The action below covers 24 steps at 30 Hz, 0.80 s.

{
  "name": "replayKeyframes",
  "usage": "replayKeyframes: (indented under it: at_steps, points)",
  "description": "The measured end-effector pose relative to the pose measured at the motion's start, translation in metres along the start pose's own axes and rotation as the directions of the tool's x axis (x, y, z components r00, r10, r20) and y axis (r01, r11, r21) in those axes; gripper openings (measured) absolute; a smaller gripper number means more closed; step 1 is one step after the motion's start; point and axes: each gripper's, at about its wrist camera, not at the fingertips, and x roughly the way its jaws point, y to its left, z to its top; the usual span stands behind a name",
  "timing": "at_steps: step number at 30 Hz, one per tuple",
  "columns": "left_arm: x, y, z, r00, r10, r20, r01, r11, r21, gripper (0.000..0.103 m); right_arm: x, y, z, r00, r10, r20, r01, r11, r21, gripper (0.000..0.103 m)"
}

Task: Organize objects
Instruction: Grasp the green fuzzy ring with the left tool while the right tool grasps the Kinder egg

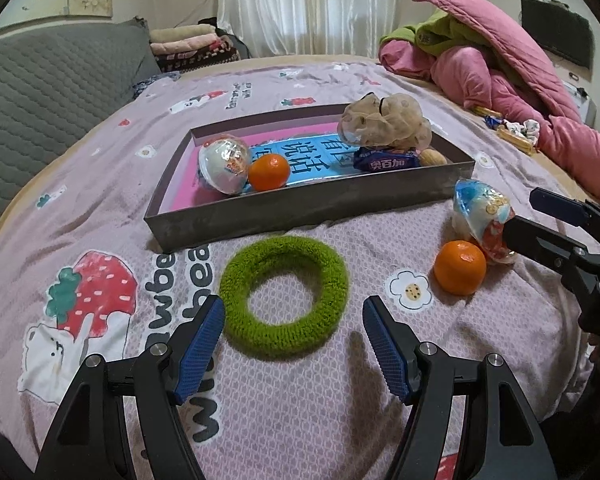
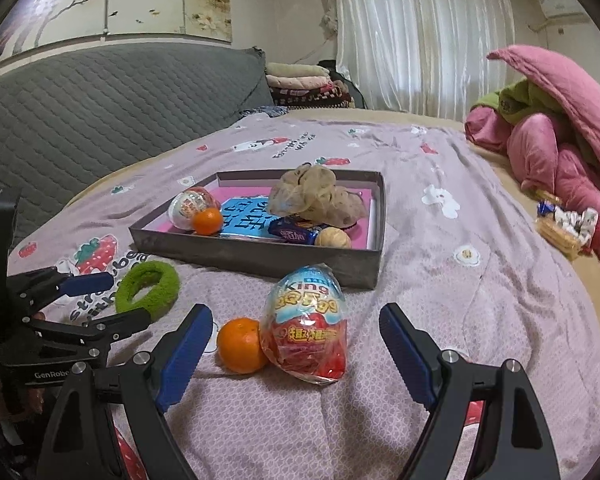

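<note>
Left wrist view: bed (image 1: 112, 184) carrying a tray (image 1: 300, 216) that holds an egg, orange, scrunchie and snack; before its near wall lie green ring (image 1: 284, 296), wrapped egg (image 1: 484, 220), touching orange (image 1: 459, 267). Left gripper (image 1: 294, 350) and right gripper (image 2: 296, 354) fingers wide, empty.

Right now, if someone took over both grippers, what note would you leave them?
Left gripper: open, empty, lined up on the green ring.
Right gripper: open, empty, facing the wrapped egg and orange, which touch.
Done: the tray holds another egg, another orange, a scrunchie, a candy and a nut.
Left: ring, egg and orange remain on the bedspread.
</note>
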Motion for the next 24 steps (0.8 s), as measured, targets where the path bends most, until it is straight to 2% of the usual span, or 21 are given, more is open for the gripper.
replayKeyframes:
  at_steps: [8,19,24]
  points:
    - [0.009,0.005,0.005,1.0,-0.022,-0.007,0.021,0.999,-0.026,0.073,0.015,-0.005,0.006,1.0,-0.013,-0.024,0.014,0.999,0.037,0.085]
    - [0.022,-0.002,0.011,1.0,-0.029,-0.011,0.029,1.0,-0.009,0.073,0.035,-0.01,0.008,0.997,-0.009,-0.077,0.013,0.998,0.058,0.083]
    - [0.032,-0.009,0.011,0.998,-0.048,-0.042,0.048,0.999,0.002,0.07,0.044,-0.013,0.007,0.994,0.002,-0.113,0.006,0.997,0.071,0.067]
